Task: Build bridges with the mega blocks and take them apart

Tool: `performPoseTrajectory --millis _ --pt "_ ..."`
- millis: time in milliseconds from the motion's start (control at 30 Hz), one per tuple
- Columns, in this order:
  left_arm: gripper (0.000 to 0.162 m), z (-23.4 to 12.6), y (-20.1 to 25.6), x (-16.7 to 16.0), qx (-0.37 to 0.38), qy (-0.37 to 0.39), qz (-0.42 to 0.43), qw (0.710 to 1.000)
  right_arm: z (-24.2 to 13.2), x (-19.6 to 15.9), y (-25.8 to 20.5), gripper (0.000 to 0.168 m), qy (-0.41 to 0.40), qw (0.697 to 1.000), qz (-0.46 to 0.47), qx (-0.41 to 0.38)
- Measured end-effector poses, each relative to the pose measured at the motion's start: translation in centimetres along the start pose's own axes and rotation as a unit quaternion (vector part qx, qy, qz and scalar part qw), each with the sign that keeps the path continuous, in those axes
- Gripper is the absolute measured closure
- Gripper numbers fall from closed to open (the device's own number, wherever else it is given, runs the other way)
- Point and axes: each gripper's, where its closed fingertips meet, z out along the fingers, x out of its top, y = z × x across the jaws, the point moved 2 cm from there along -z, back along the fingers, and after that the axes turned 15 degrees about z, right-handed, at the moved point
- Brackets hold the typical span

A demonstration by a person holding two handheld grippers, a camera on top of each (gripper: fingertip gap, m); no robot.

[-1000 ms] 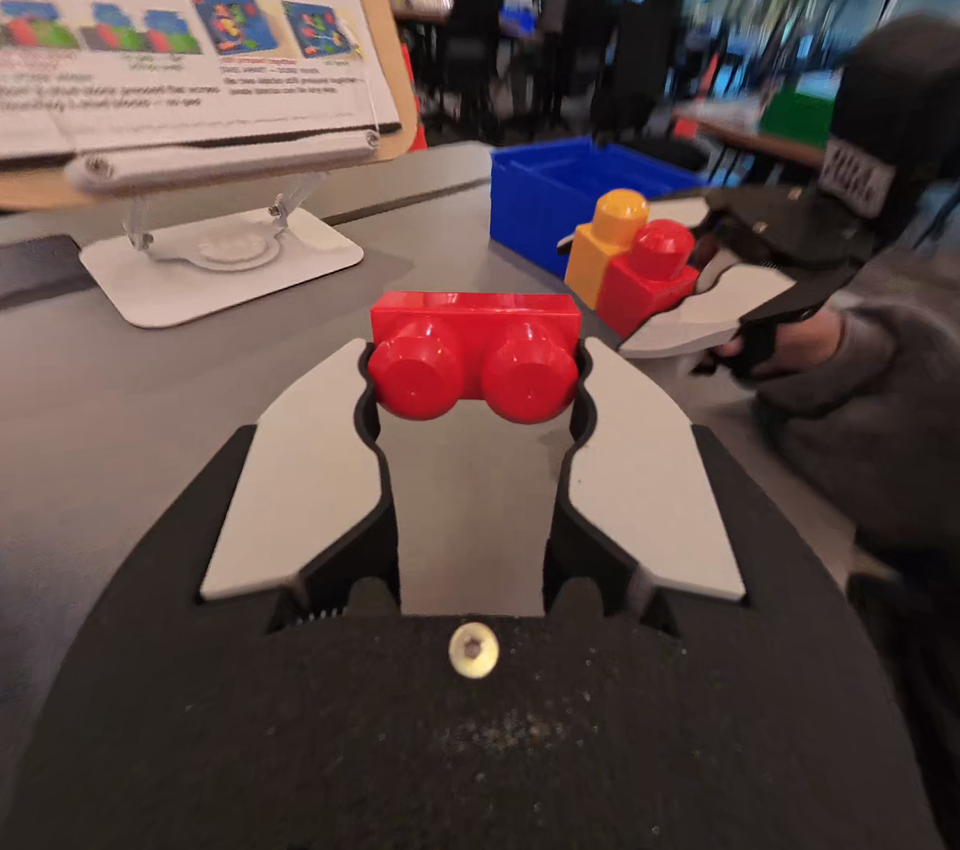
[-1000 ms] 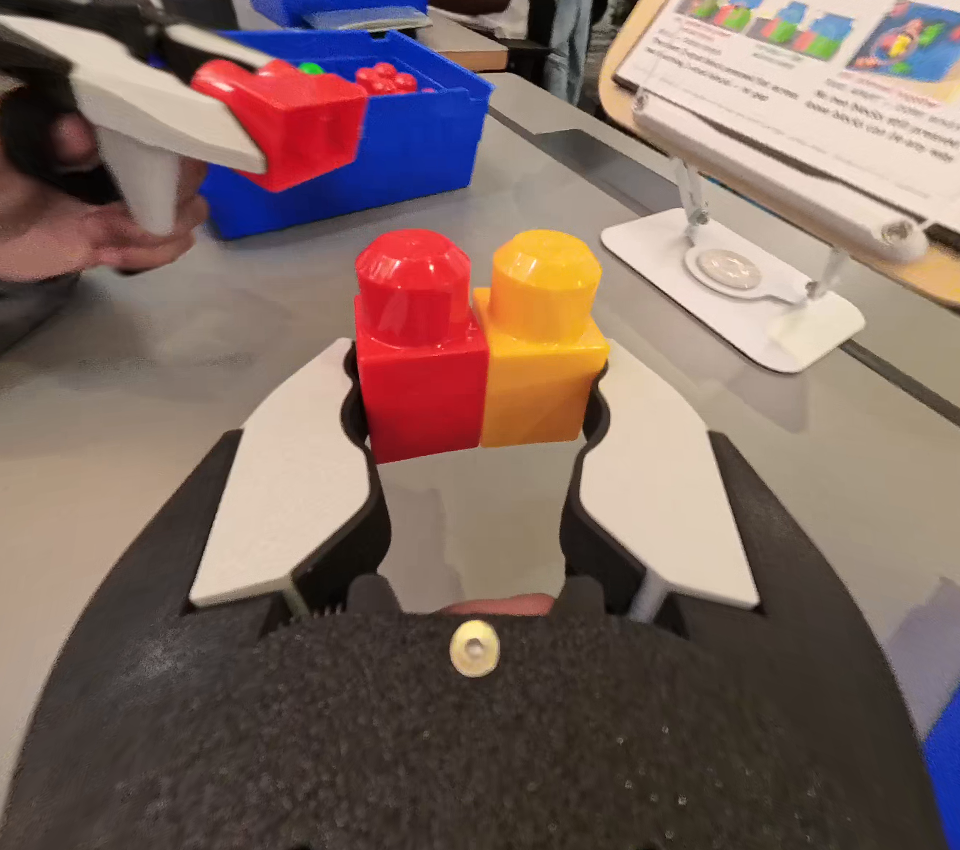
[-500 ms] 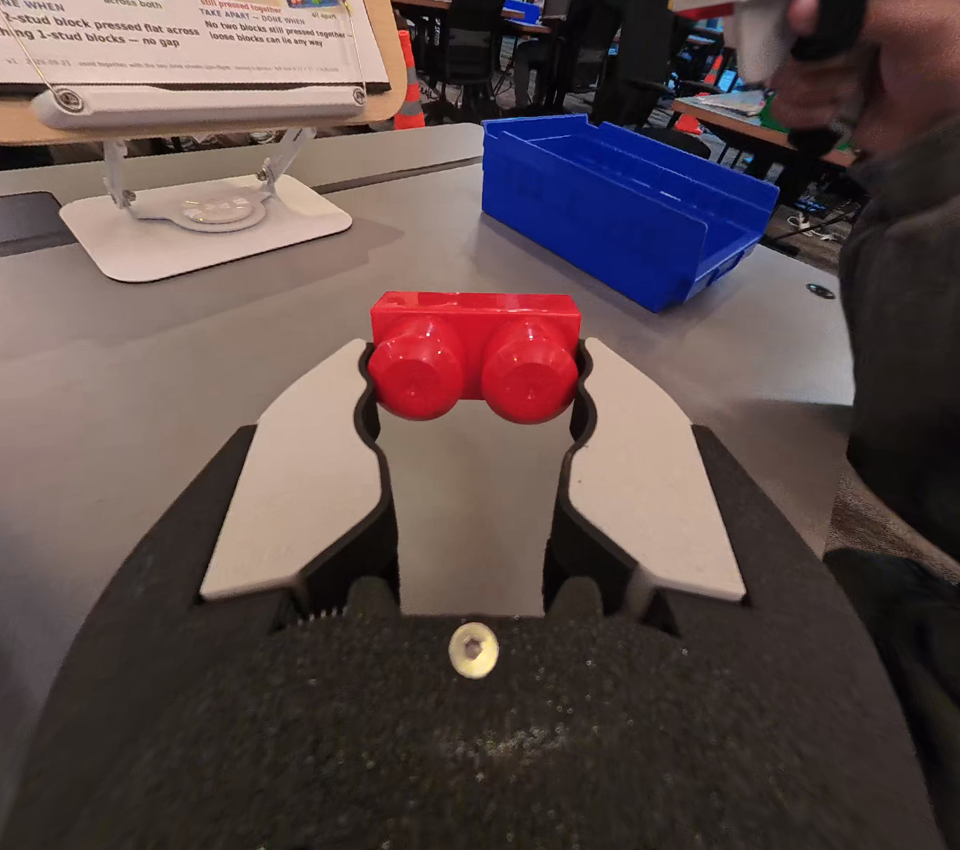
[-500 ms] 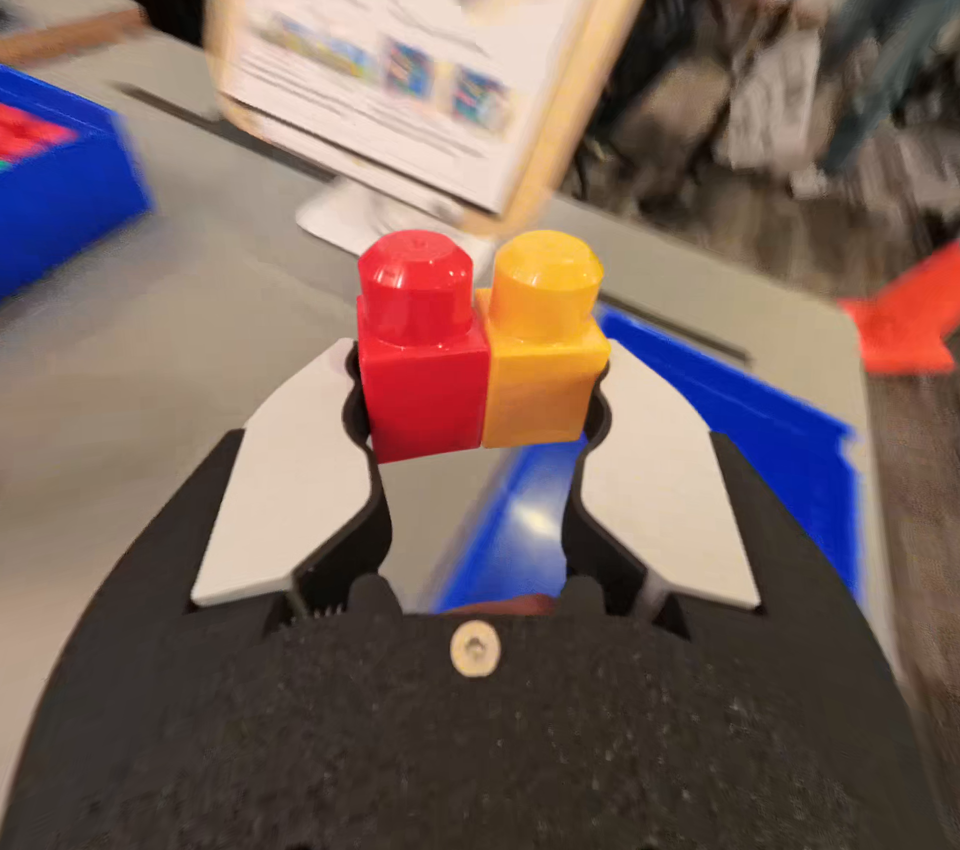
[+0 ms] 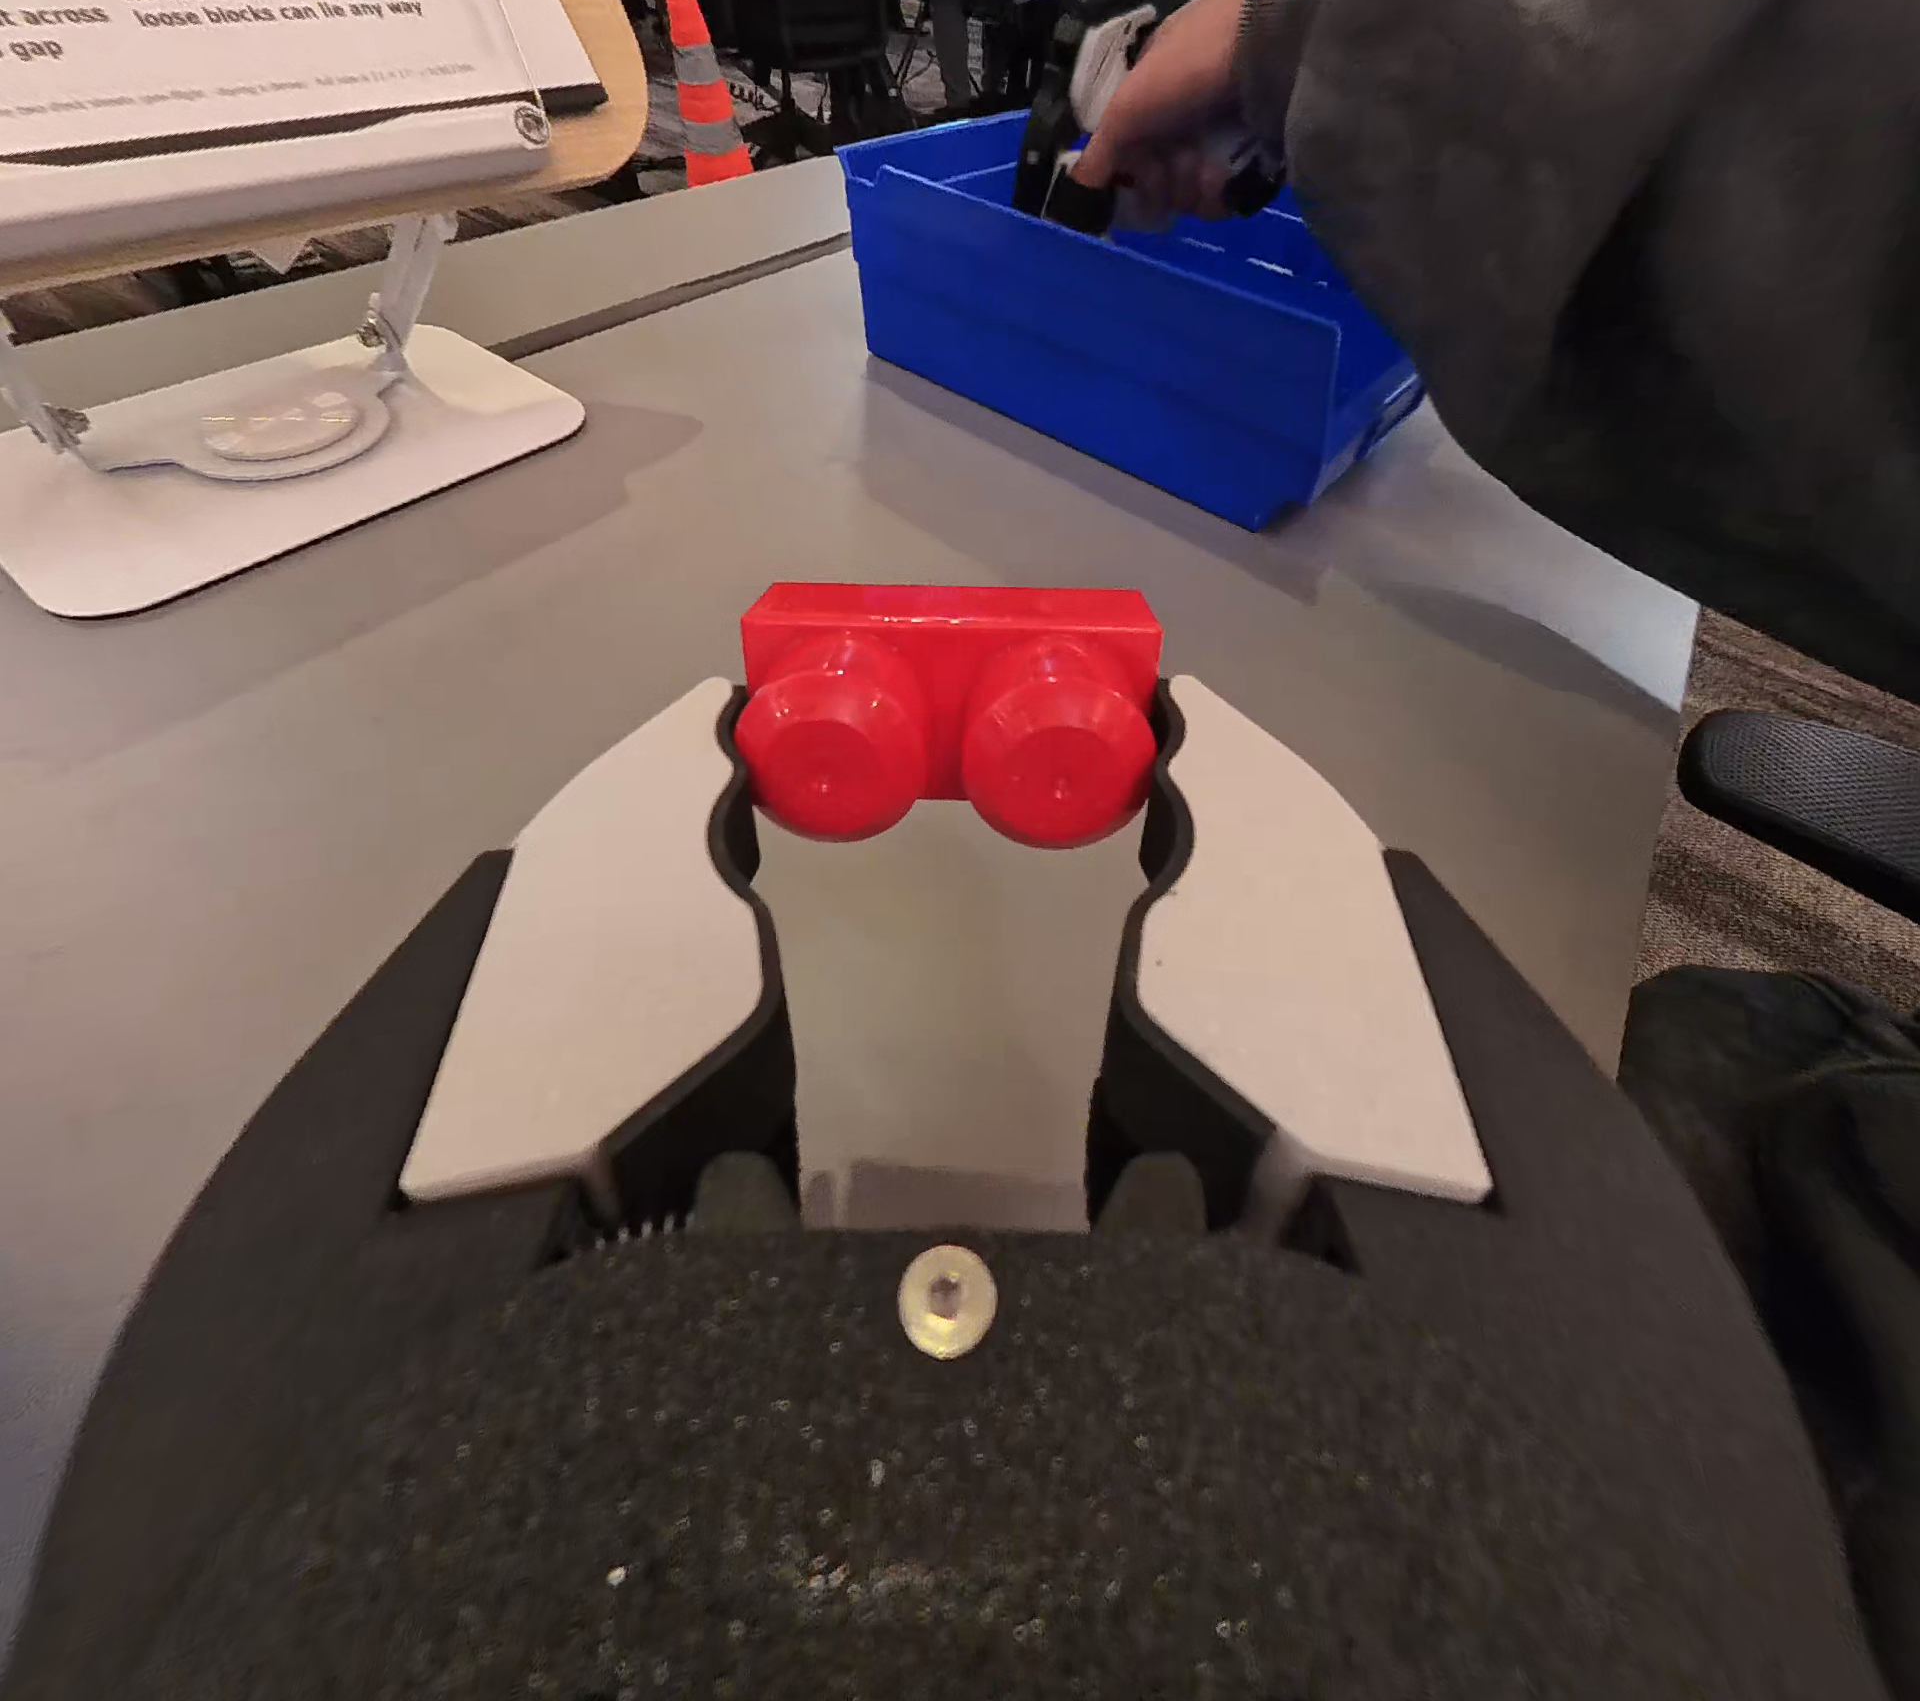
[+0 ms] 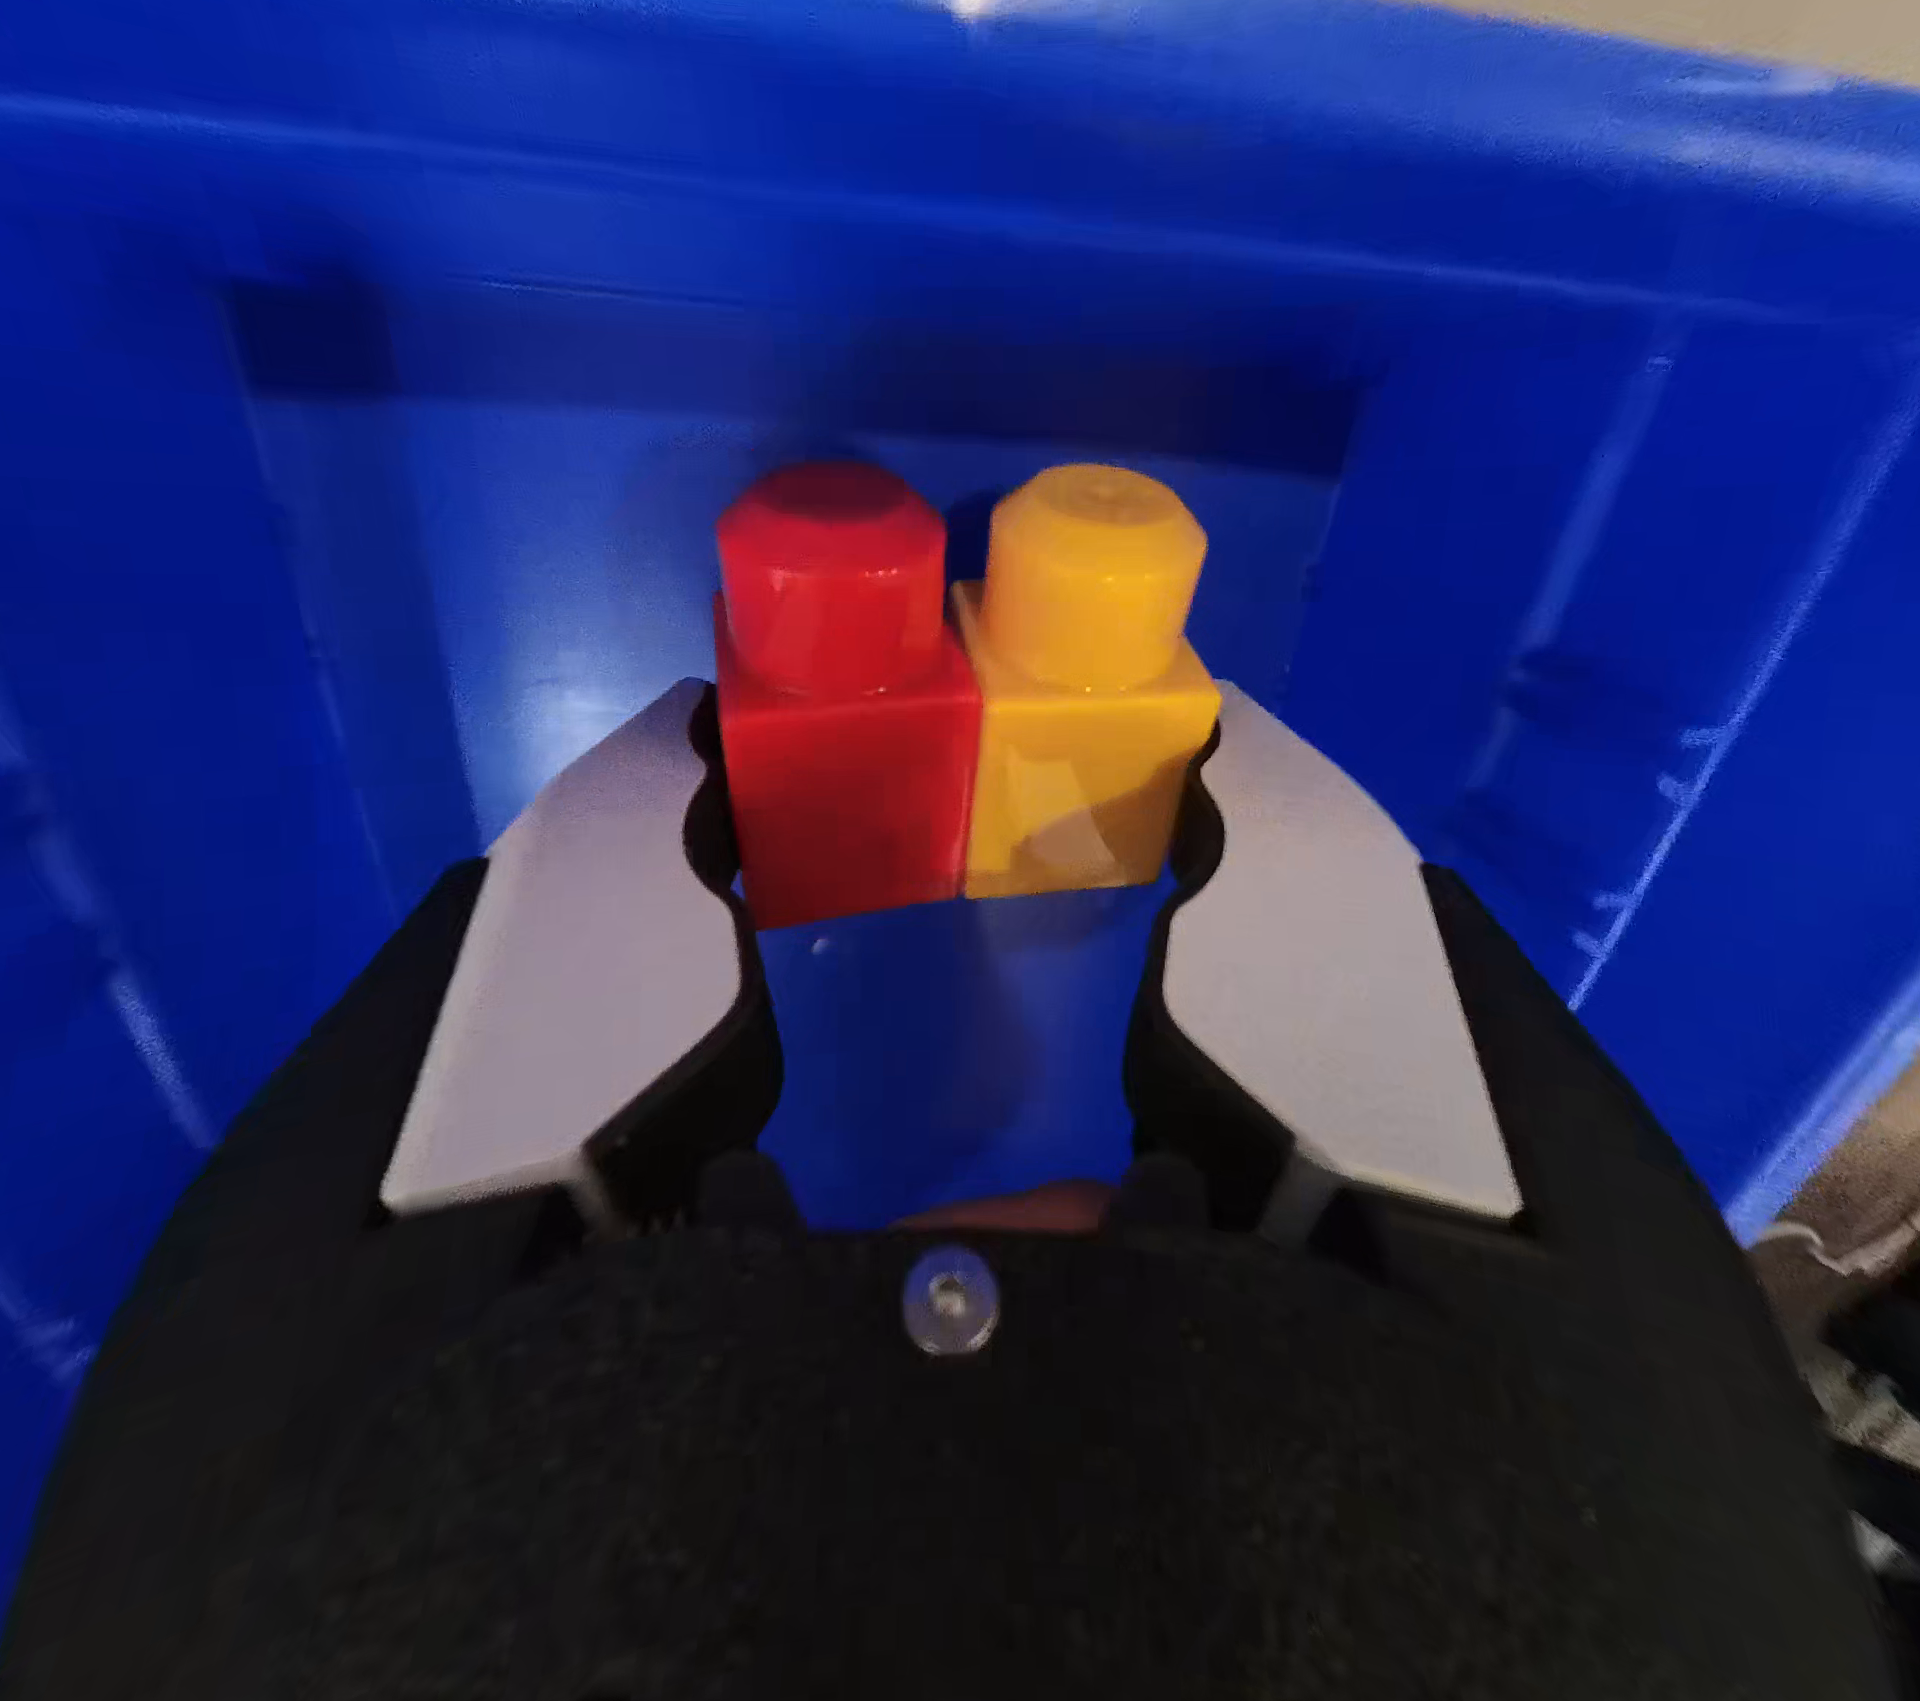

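1. The left gripper (image 5: 948,752) pinches a red two-stud block (image 5: 948,695) at centre frame, studs facing the camera, above the grey table (image 5: 312,768). It looks parked, out of the way.
2. The right gripper (image 6: 961,804) squeezes a red block (image 6: 847,747) and a yellow block (image 6: 1086,737) side by side. That sideways clamp carries both loose pieces at once.
3. Blue bin (image 6: 1039,197) walls fill the right wrist view, so the pair is probably about to be dropped.
4. In the left wrist view the bin (image 5: 1091,342) sits right of centre, with the instruction stand (image 5: 281,425) at upper left.
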Motion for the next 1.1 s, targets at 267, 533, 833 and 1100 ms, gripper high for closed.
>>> performPoseTrajectory --millis 267,533,833,1100 --pt "0.090 -0.4 0.2 -0.4 -0.002 -0.010 0.008 1.000 0.8 0.4 -0.1 0.076 -0.003 1.000 -0.026 -0.017" --pt "0.090 -0.5 -0.4 -0.5 0.010 -0.013 0.011 1.000 -15.1 -2.9 -6.2 0.078 0.296 0.929 -0.124 0.186" --pt "0.090 -0.3 -0.7 -0.5 0.000 -0.020 0.039 0.999 -18.2 -28.3 -21.2 0.082 0.343 0.683 -0.288 0.577" --pt "0.090 1.0 -0.4 -1.2 -0.049 -0.101 0.057 0.992 -15.4 -29.1 -20.6 0.090 0.336 0.692 -0.261 0.583"
